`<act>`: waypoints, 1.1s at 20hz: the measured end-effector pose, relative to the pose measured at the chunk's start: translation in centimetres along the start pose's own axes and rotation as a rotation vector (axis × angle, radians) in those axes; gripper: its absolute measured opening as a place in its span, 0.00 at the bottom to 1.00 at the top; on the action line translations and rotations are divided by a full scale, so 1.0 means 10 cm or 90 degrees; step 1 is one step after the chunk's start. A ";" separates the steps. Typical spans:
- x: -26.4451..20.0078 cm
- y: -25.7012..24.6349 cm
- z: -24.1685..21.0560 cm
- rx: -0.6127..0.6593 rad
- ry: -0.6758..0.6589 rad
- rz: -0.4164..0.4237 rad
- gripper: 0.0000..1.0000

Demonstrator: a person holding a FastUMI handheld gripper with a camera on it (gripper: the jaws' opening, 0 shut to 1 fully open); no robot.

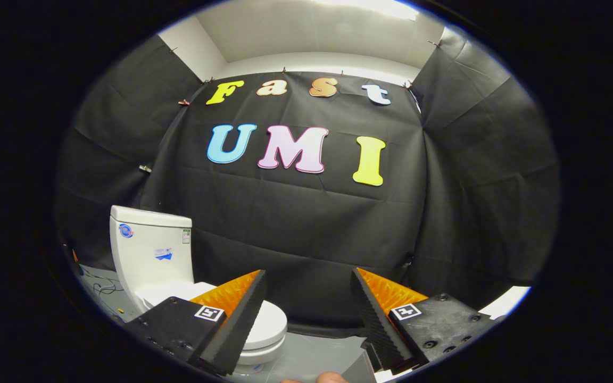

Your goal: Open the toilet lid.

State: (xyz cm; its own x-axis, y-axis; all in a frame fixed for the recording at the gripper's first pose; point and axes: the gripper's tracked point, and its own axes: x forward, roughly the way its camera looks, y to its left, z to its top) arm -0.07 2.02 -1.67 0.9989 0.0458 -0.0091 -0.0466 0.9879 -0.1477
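Note:
A white toilet stands on the floor to the left, beyond my left finger. Its tank (149, 250) rises upright at the back, with stickers on its front. The white lid (269, 322) lies flat and closed over the bowl, partly hidden behind my left finger (234, 319). My gripper (309, 276) is open, with a wide gap and nothing between the fingers. It hovers above and to the right of the lid, apart from it.
Grey floor (312, 354) stretches ahead of the fingers to the foot of the black cloth wall (306, 234). Loose cables (105, 287) lie on the floor left of the tank. A fingertip of the person's hand (333, 378) shows below the fingers.

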 end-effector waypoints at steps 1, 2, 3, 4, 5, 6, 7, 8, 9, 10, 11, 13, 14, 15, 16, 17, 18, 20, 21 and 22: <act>0.00 0.05 -0.01 -0.003 0.004 0.008 0.98; -0.01 0.12 -0.04 -0.002 0.017 0.016 0.98; -0.02 0.21 -0.08 0.015 0.038 0.031 0.98; -0.03 0.31 -0.16 0.042 0.066 0.050 0.98; -0.02 0.41 -0.26 0.070 0.102 0.064 0.98; 0.01 0.46 -0.38 0.094 0.136 0.068 0.98; 0.02 0.51 -0.48 0.109 0.168 0.073 0.98; 0.04 0.57 -0.62 0.120 0.202 0.077 0.98; 0.05 0.61 -0.75 0.139 0.231 0.080 0.98; 0.05 0.63 -0.89 0.168 0.264 0.081 0.98; 0.06 0.67 -1.06 0.203 0.303 0.081 0.99; 0.11 0.71 -1.46 0.270 0.383 0.067 0.98; 0.14 0.73 -1.66 0.306 0.418 0.057 0.98; 0.17 0.76 -1.84 0.351 0.449 0.049 0.96; 0.14 0.80 -2.02 0.400 0.487 0.045 0.96; 0.11 0.83 -2.21 0.450 0.523 0.029 0.91; 0.09 0.87 -2.39 0.499 0.543 0.014 0.91; 0.04 0.95 -2.74 0.551 0.586 -0.008 0.91; 0.03 1.10 -2.93 0.524 0.595 -0.005 0.91; 0.06 1.15 -2.93 0.515 0.595 0.027 0.90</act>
State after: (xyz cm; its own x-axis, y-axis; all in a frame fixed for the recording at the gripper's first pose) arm -0.13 9.10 -32.34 0.5959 0.2850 -0.7508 0.2679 0.8108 0.5205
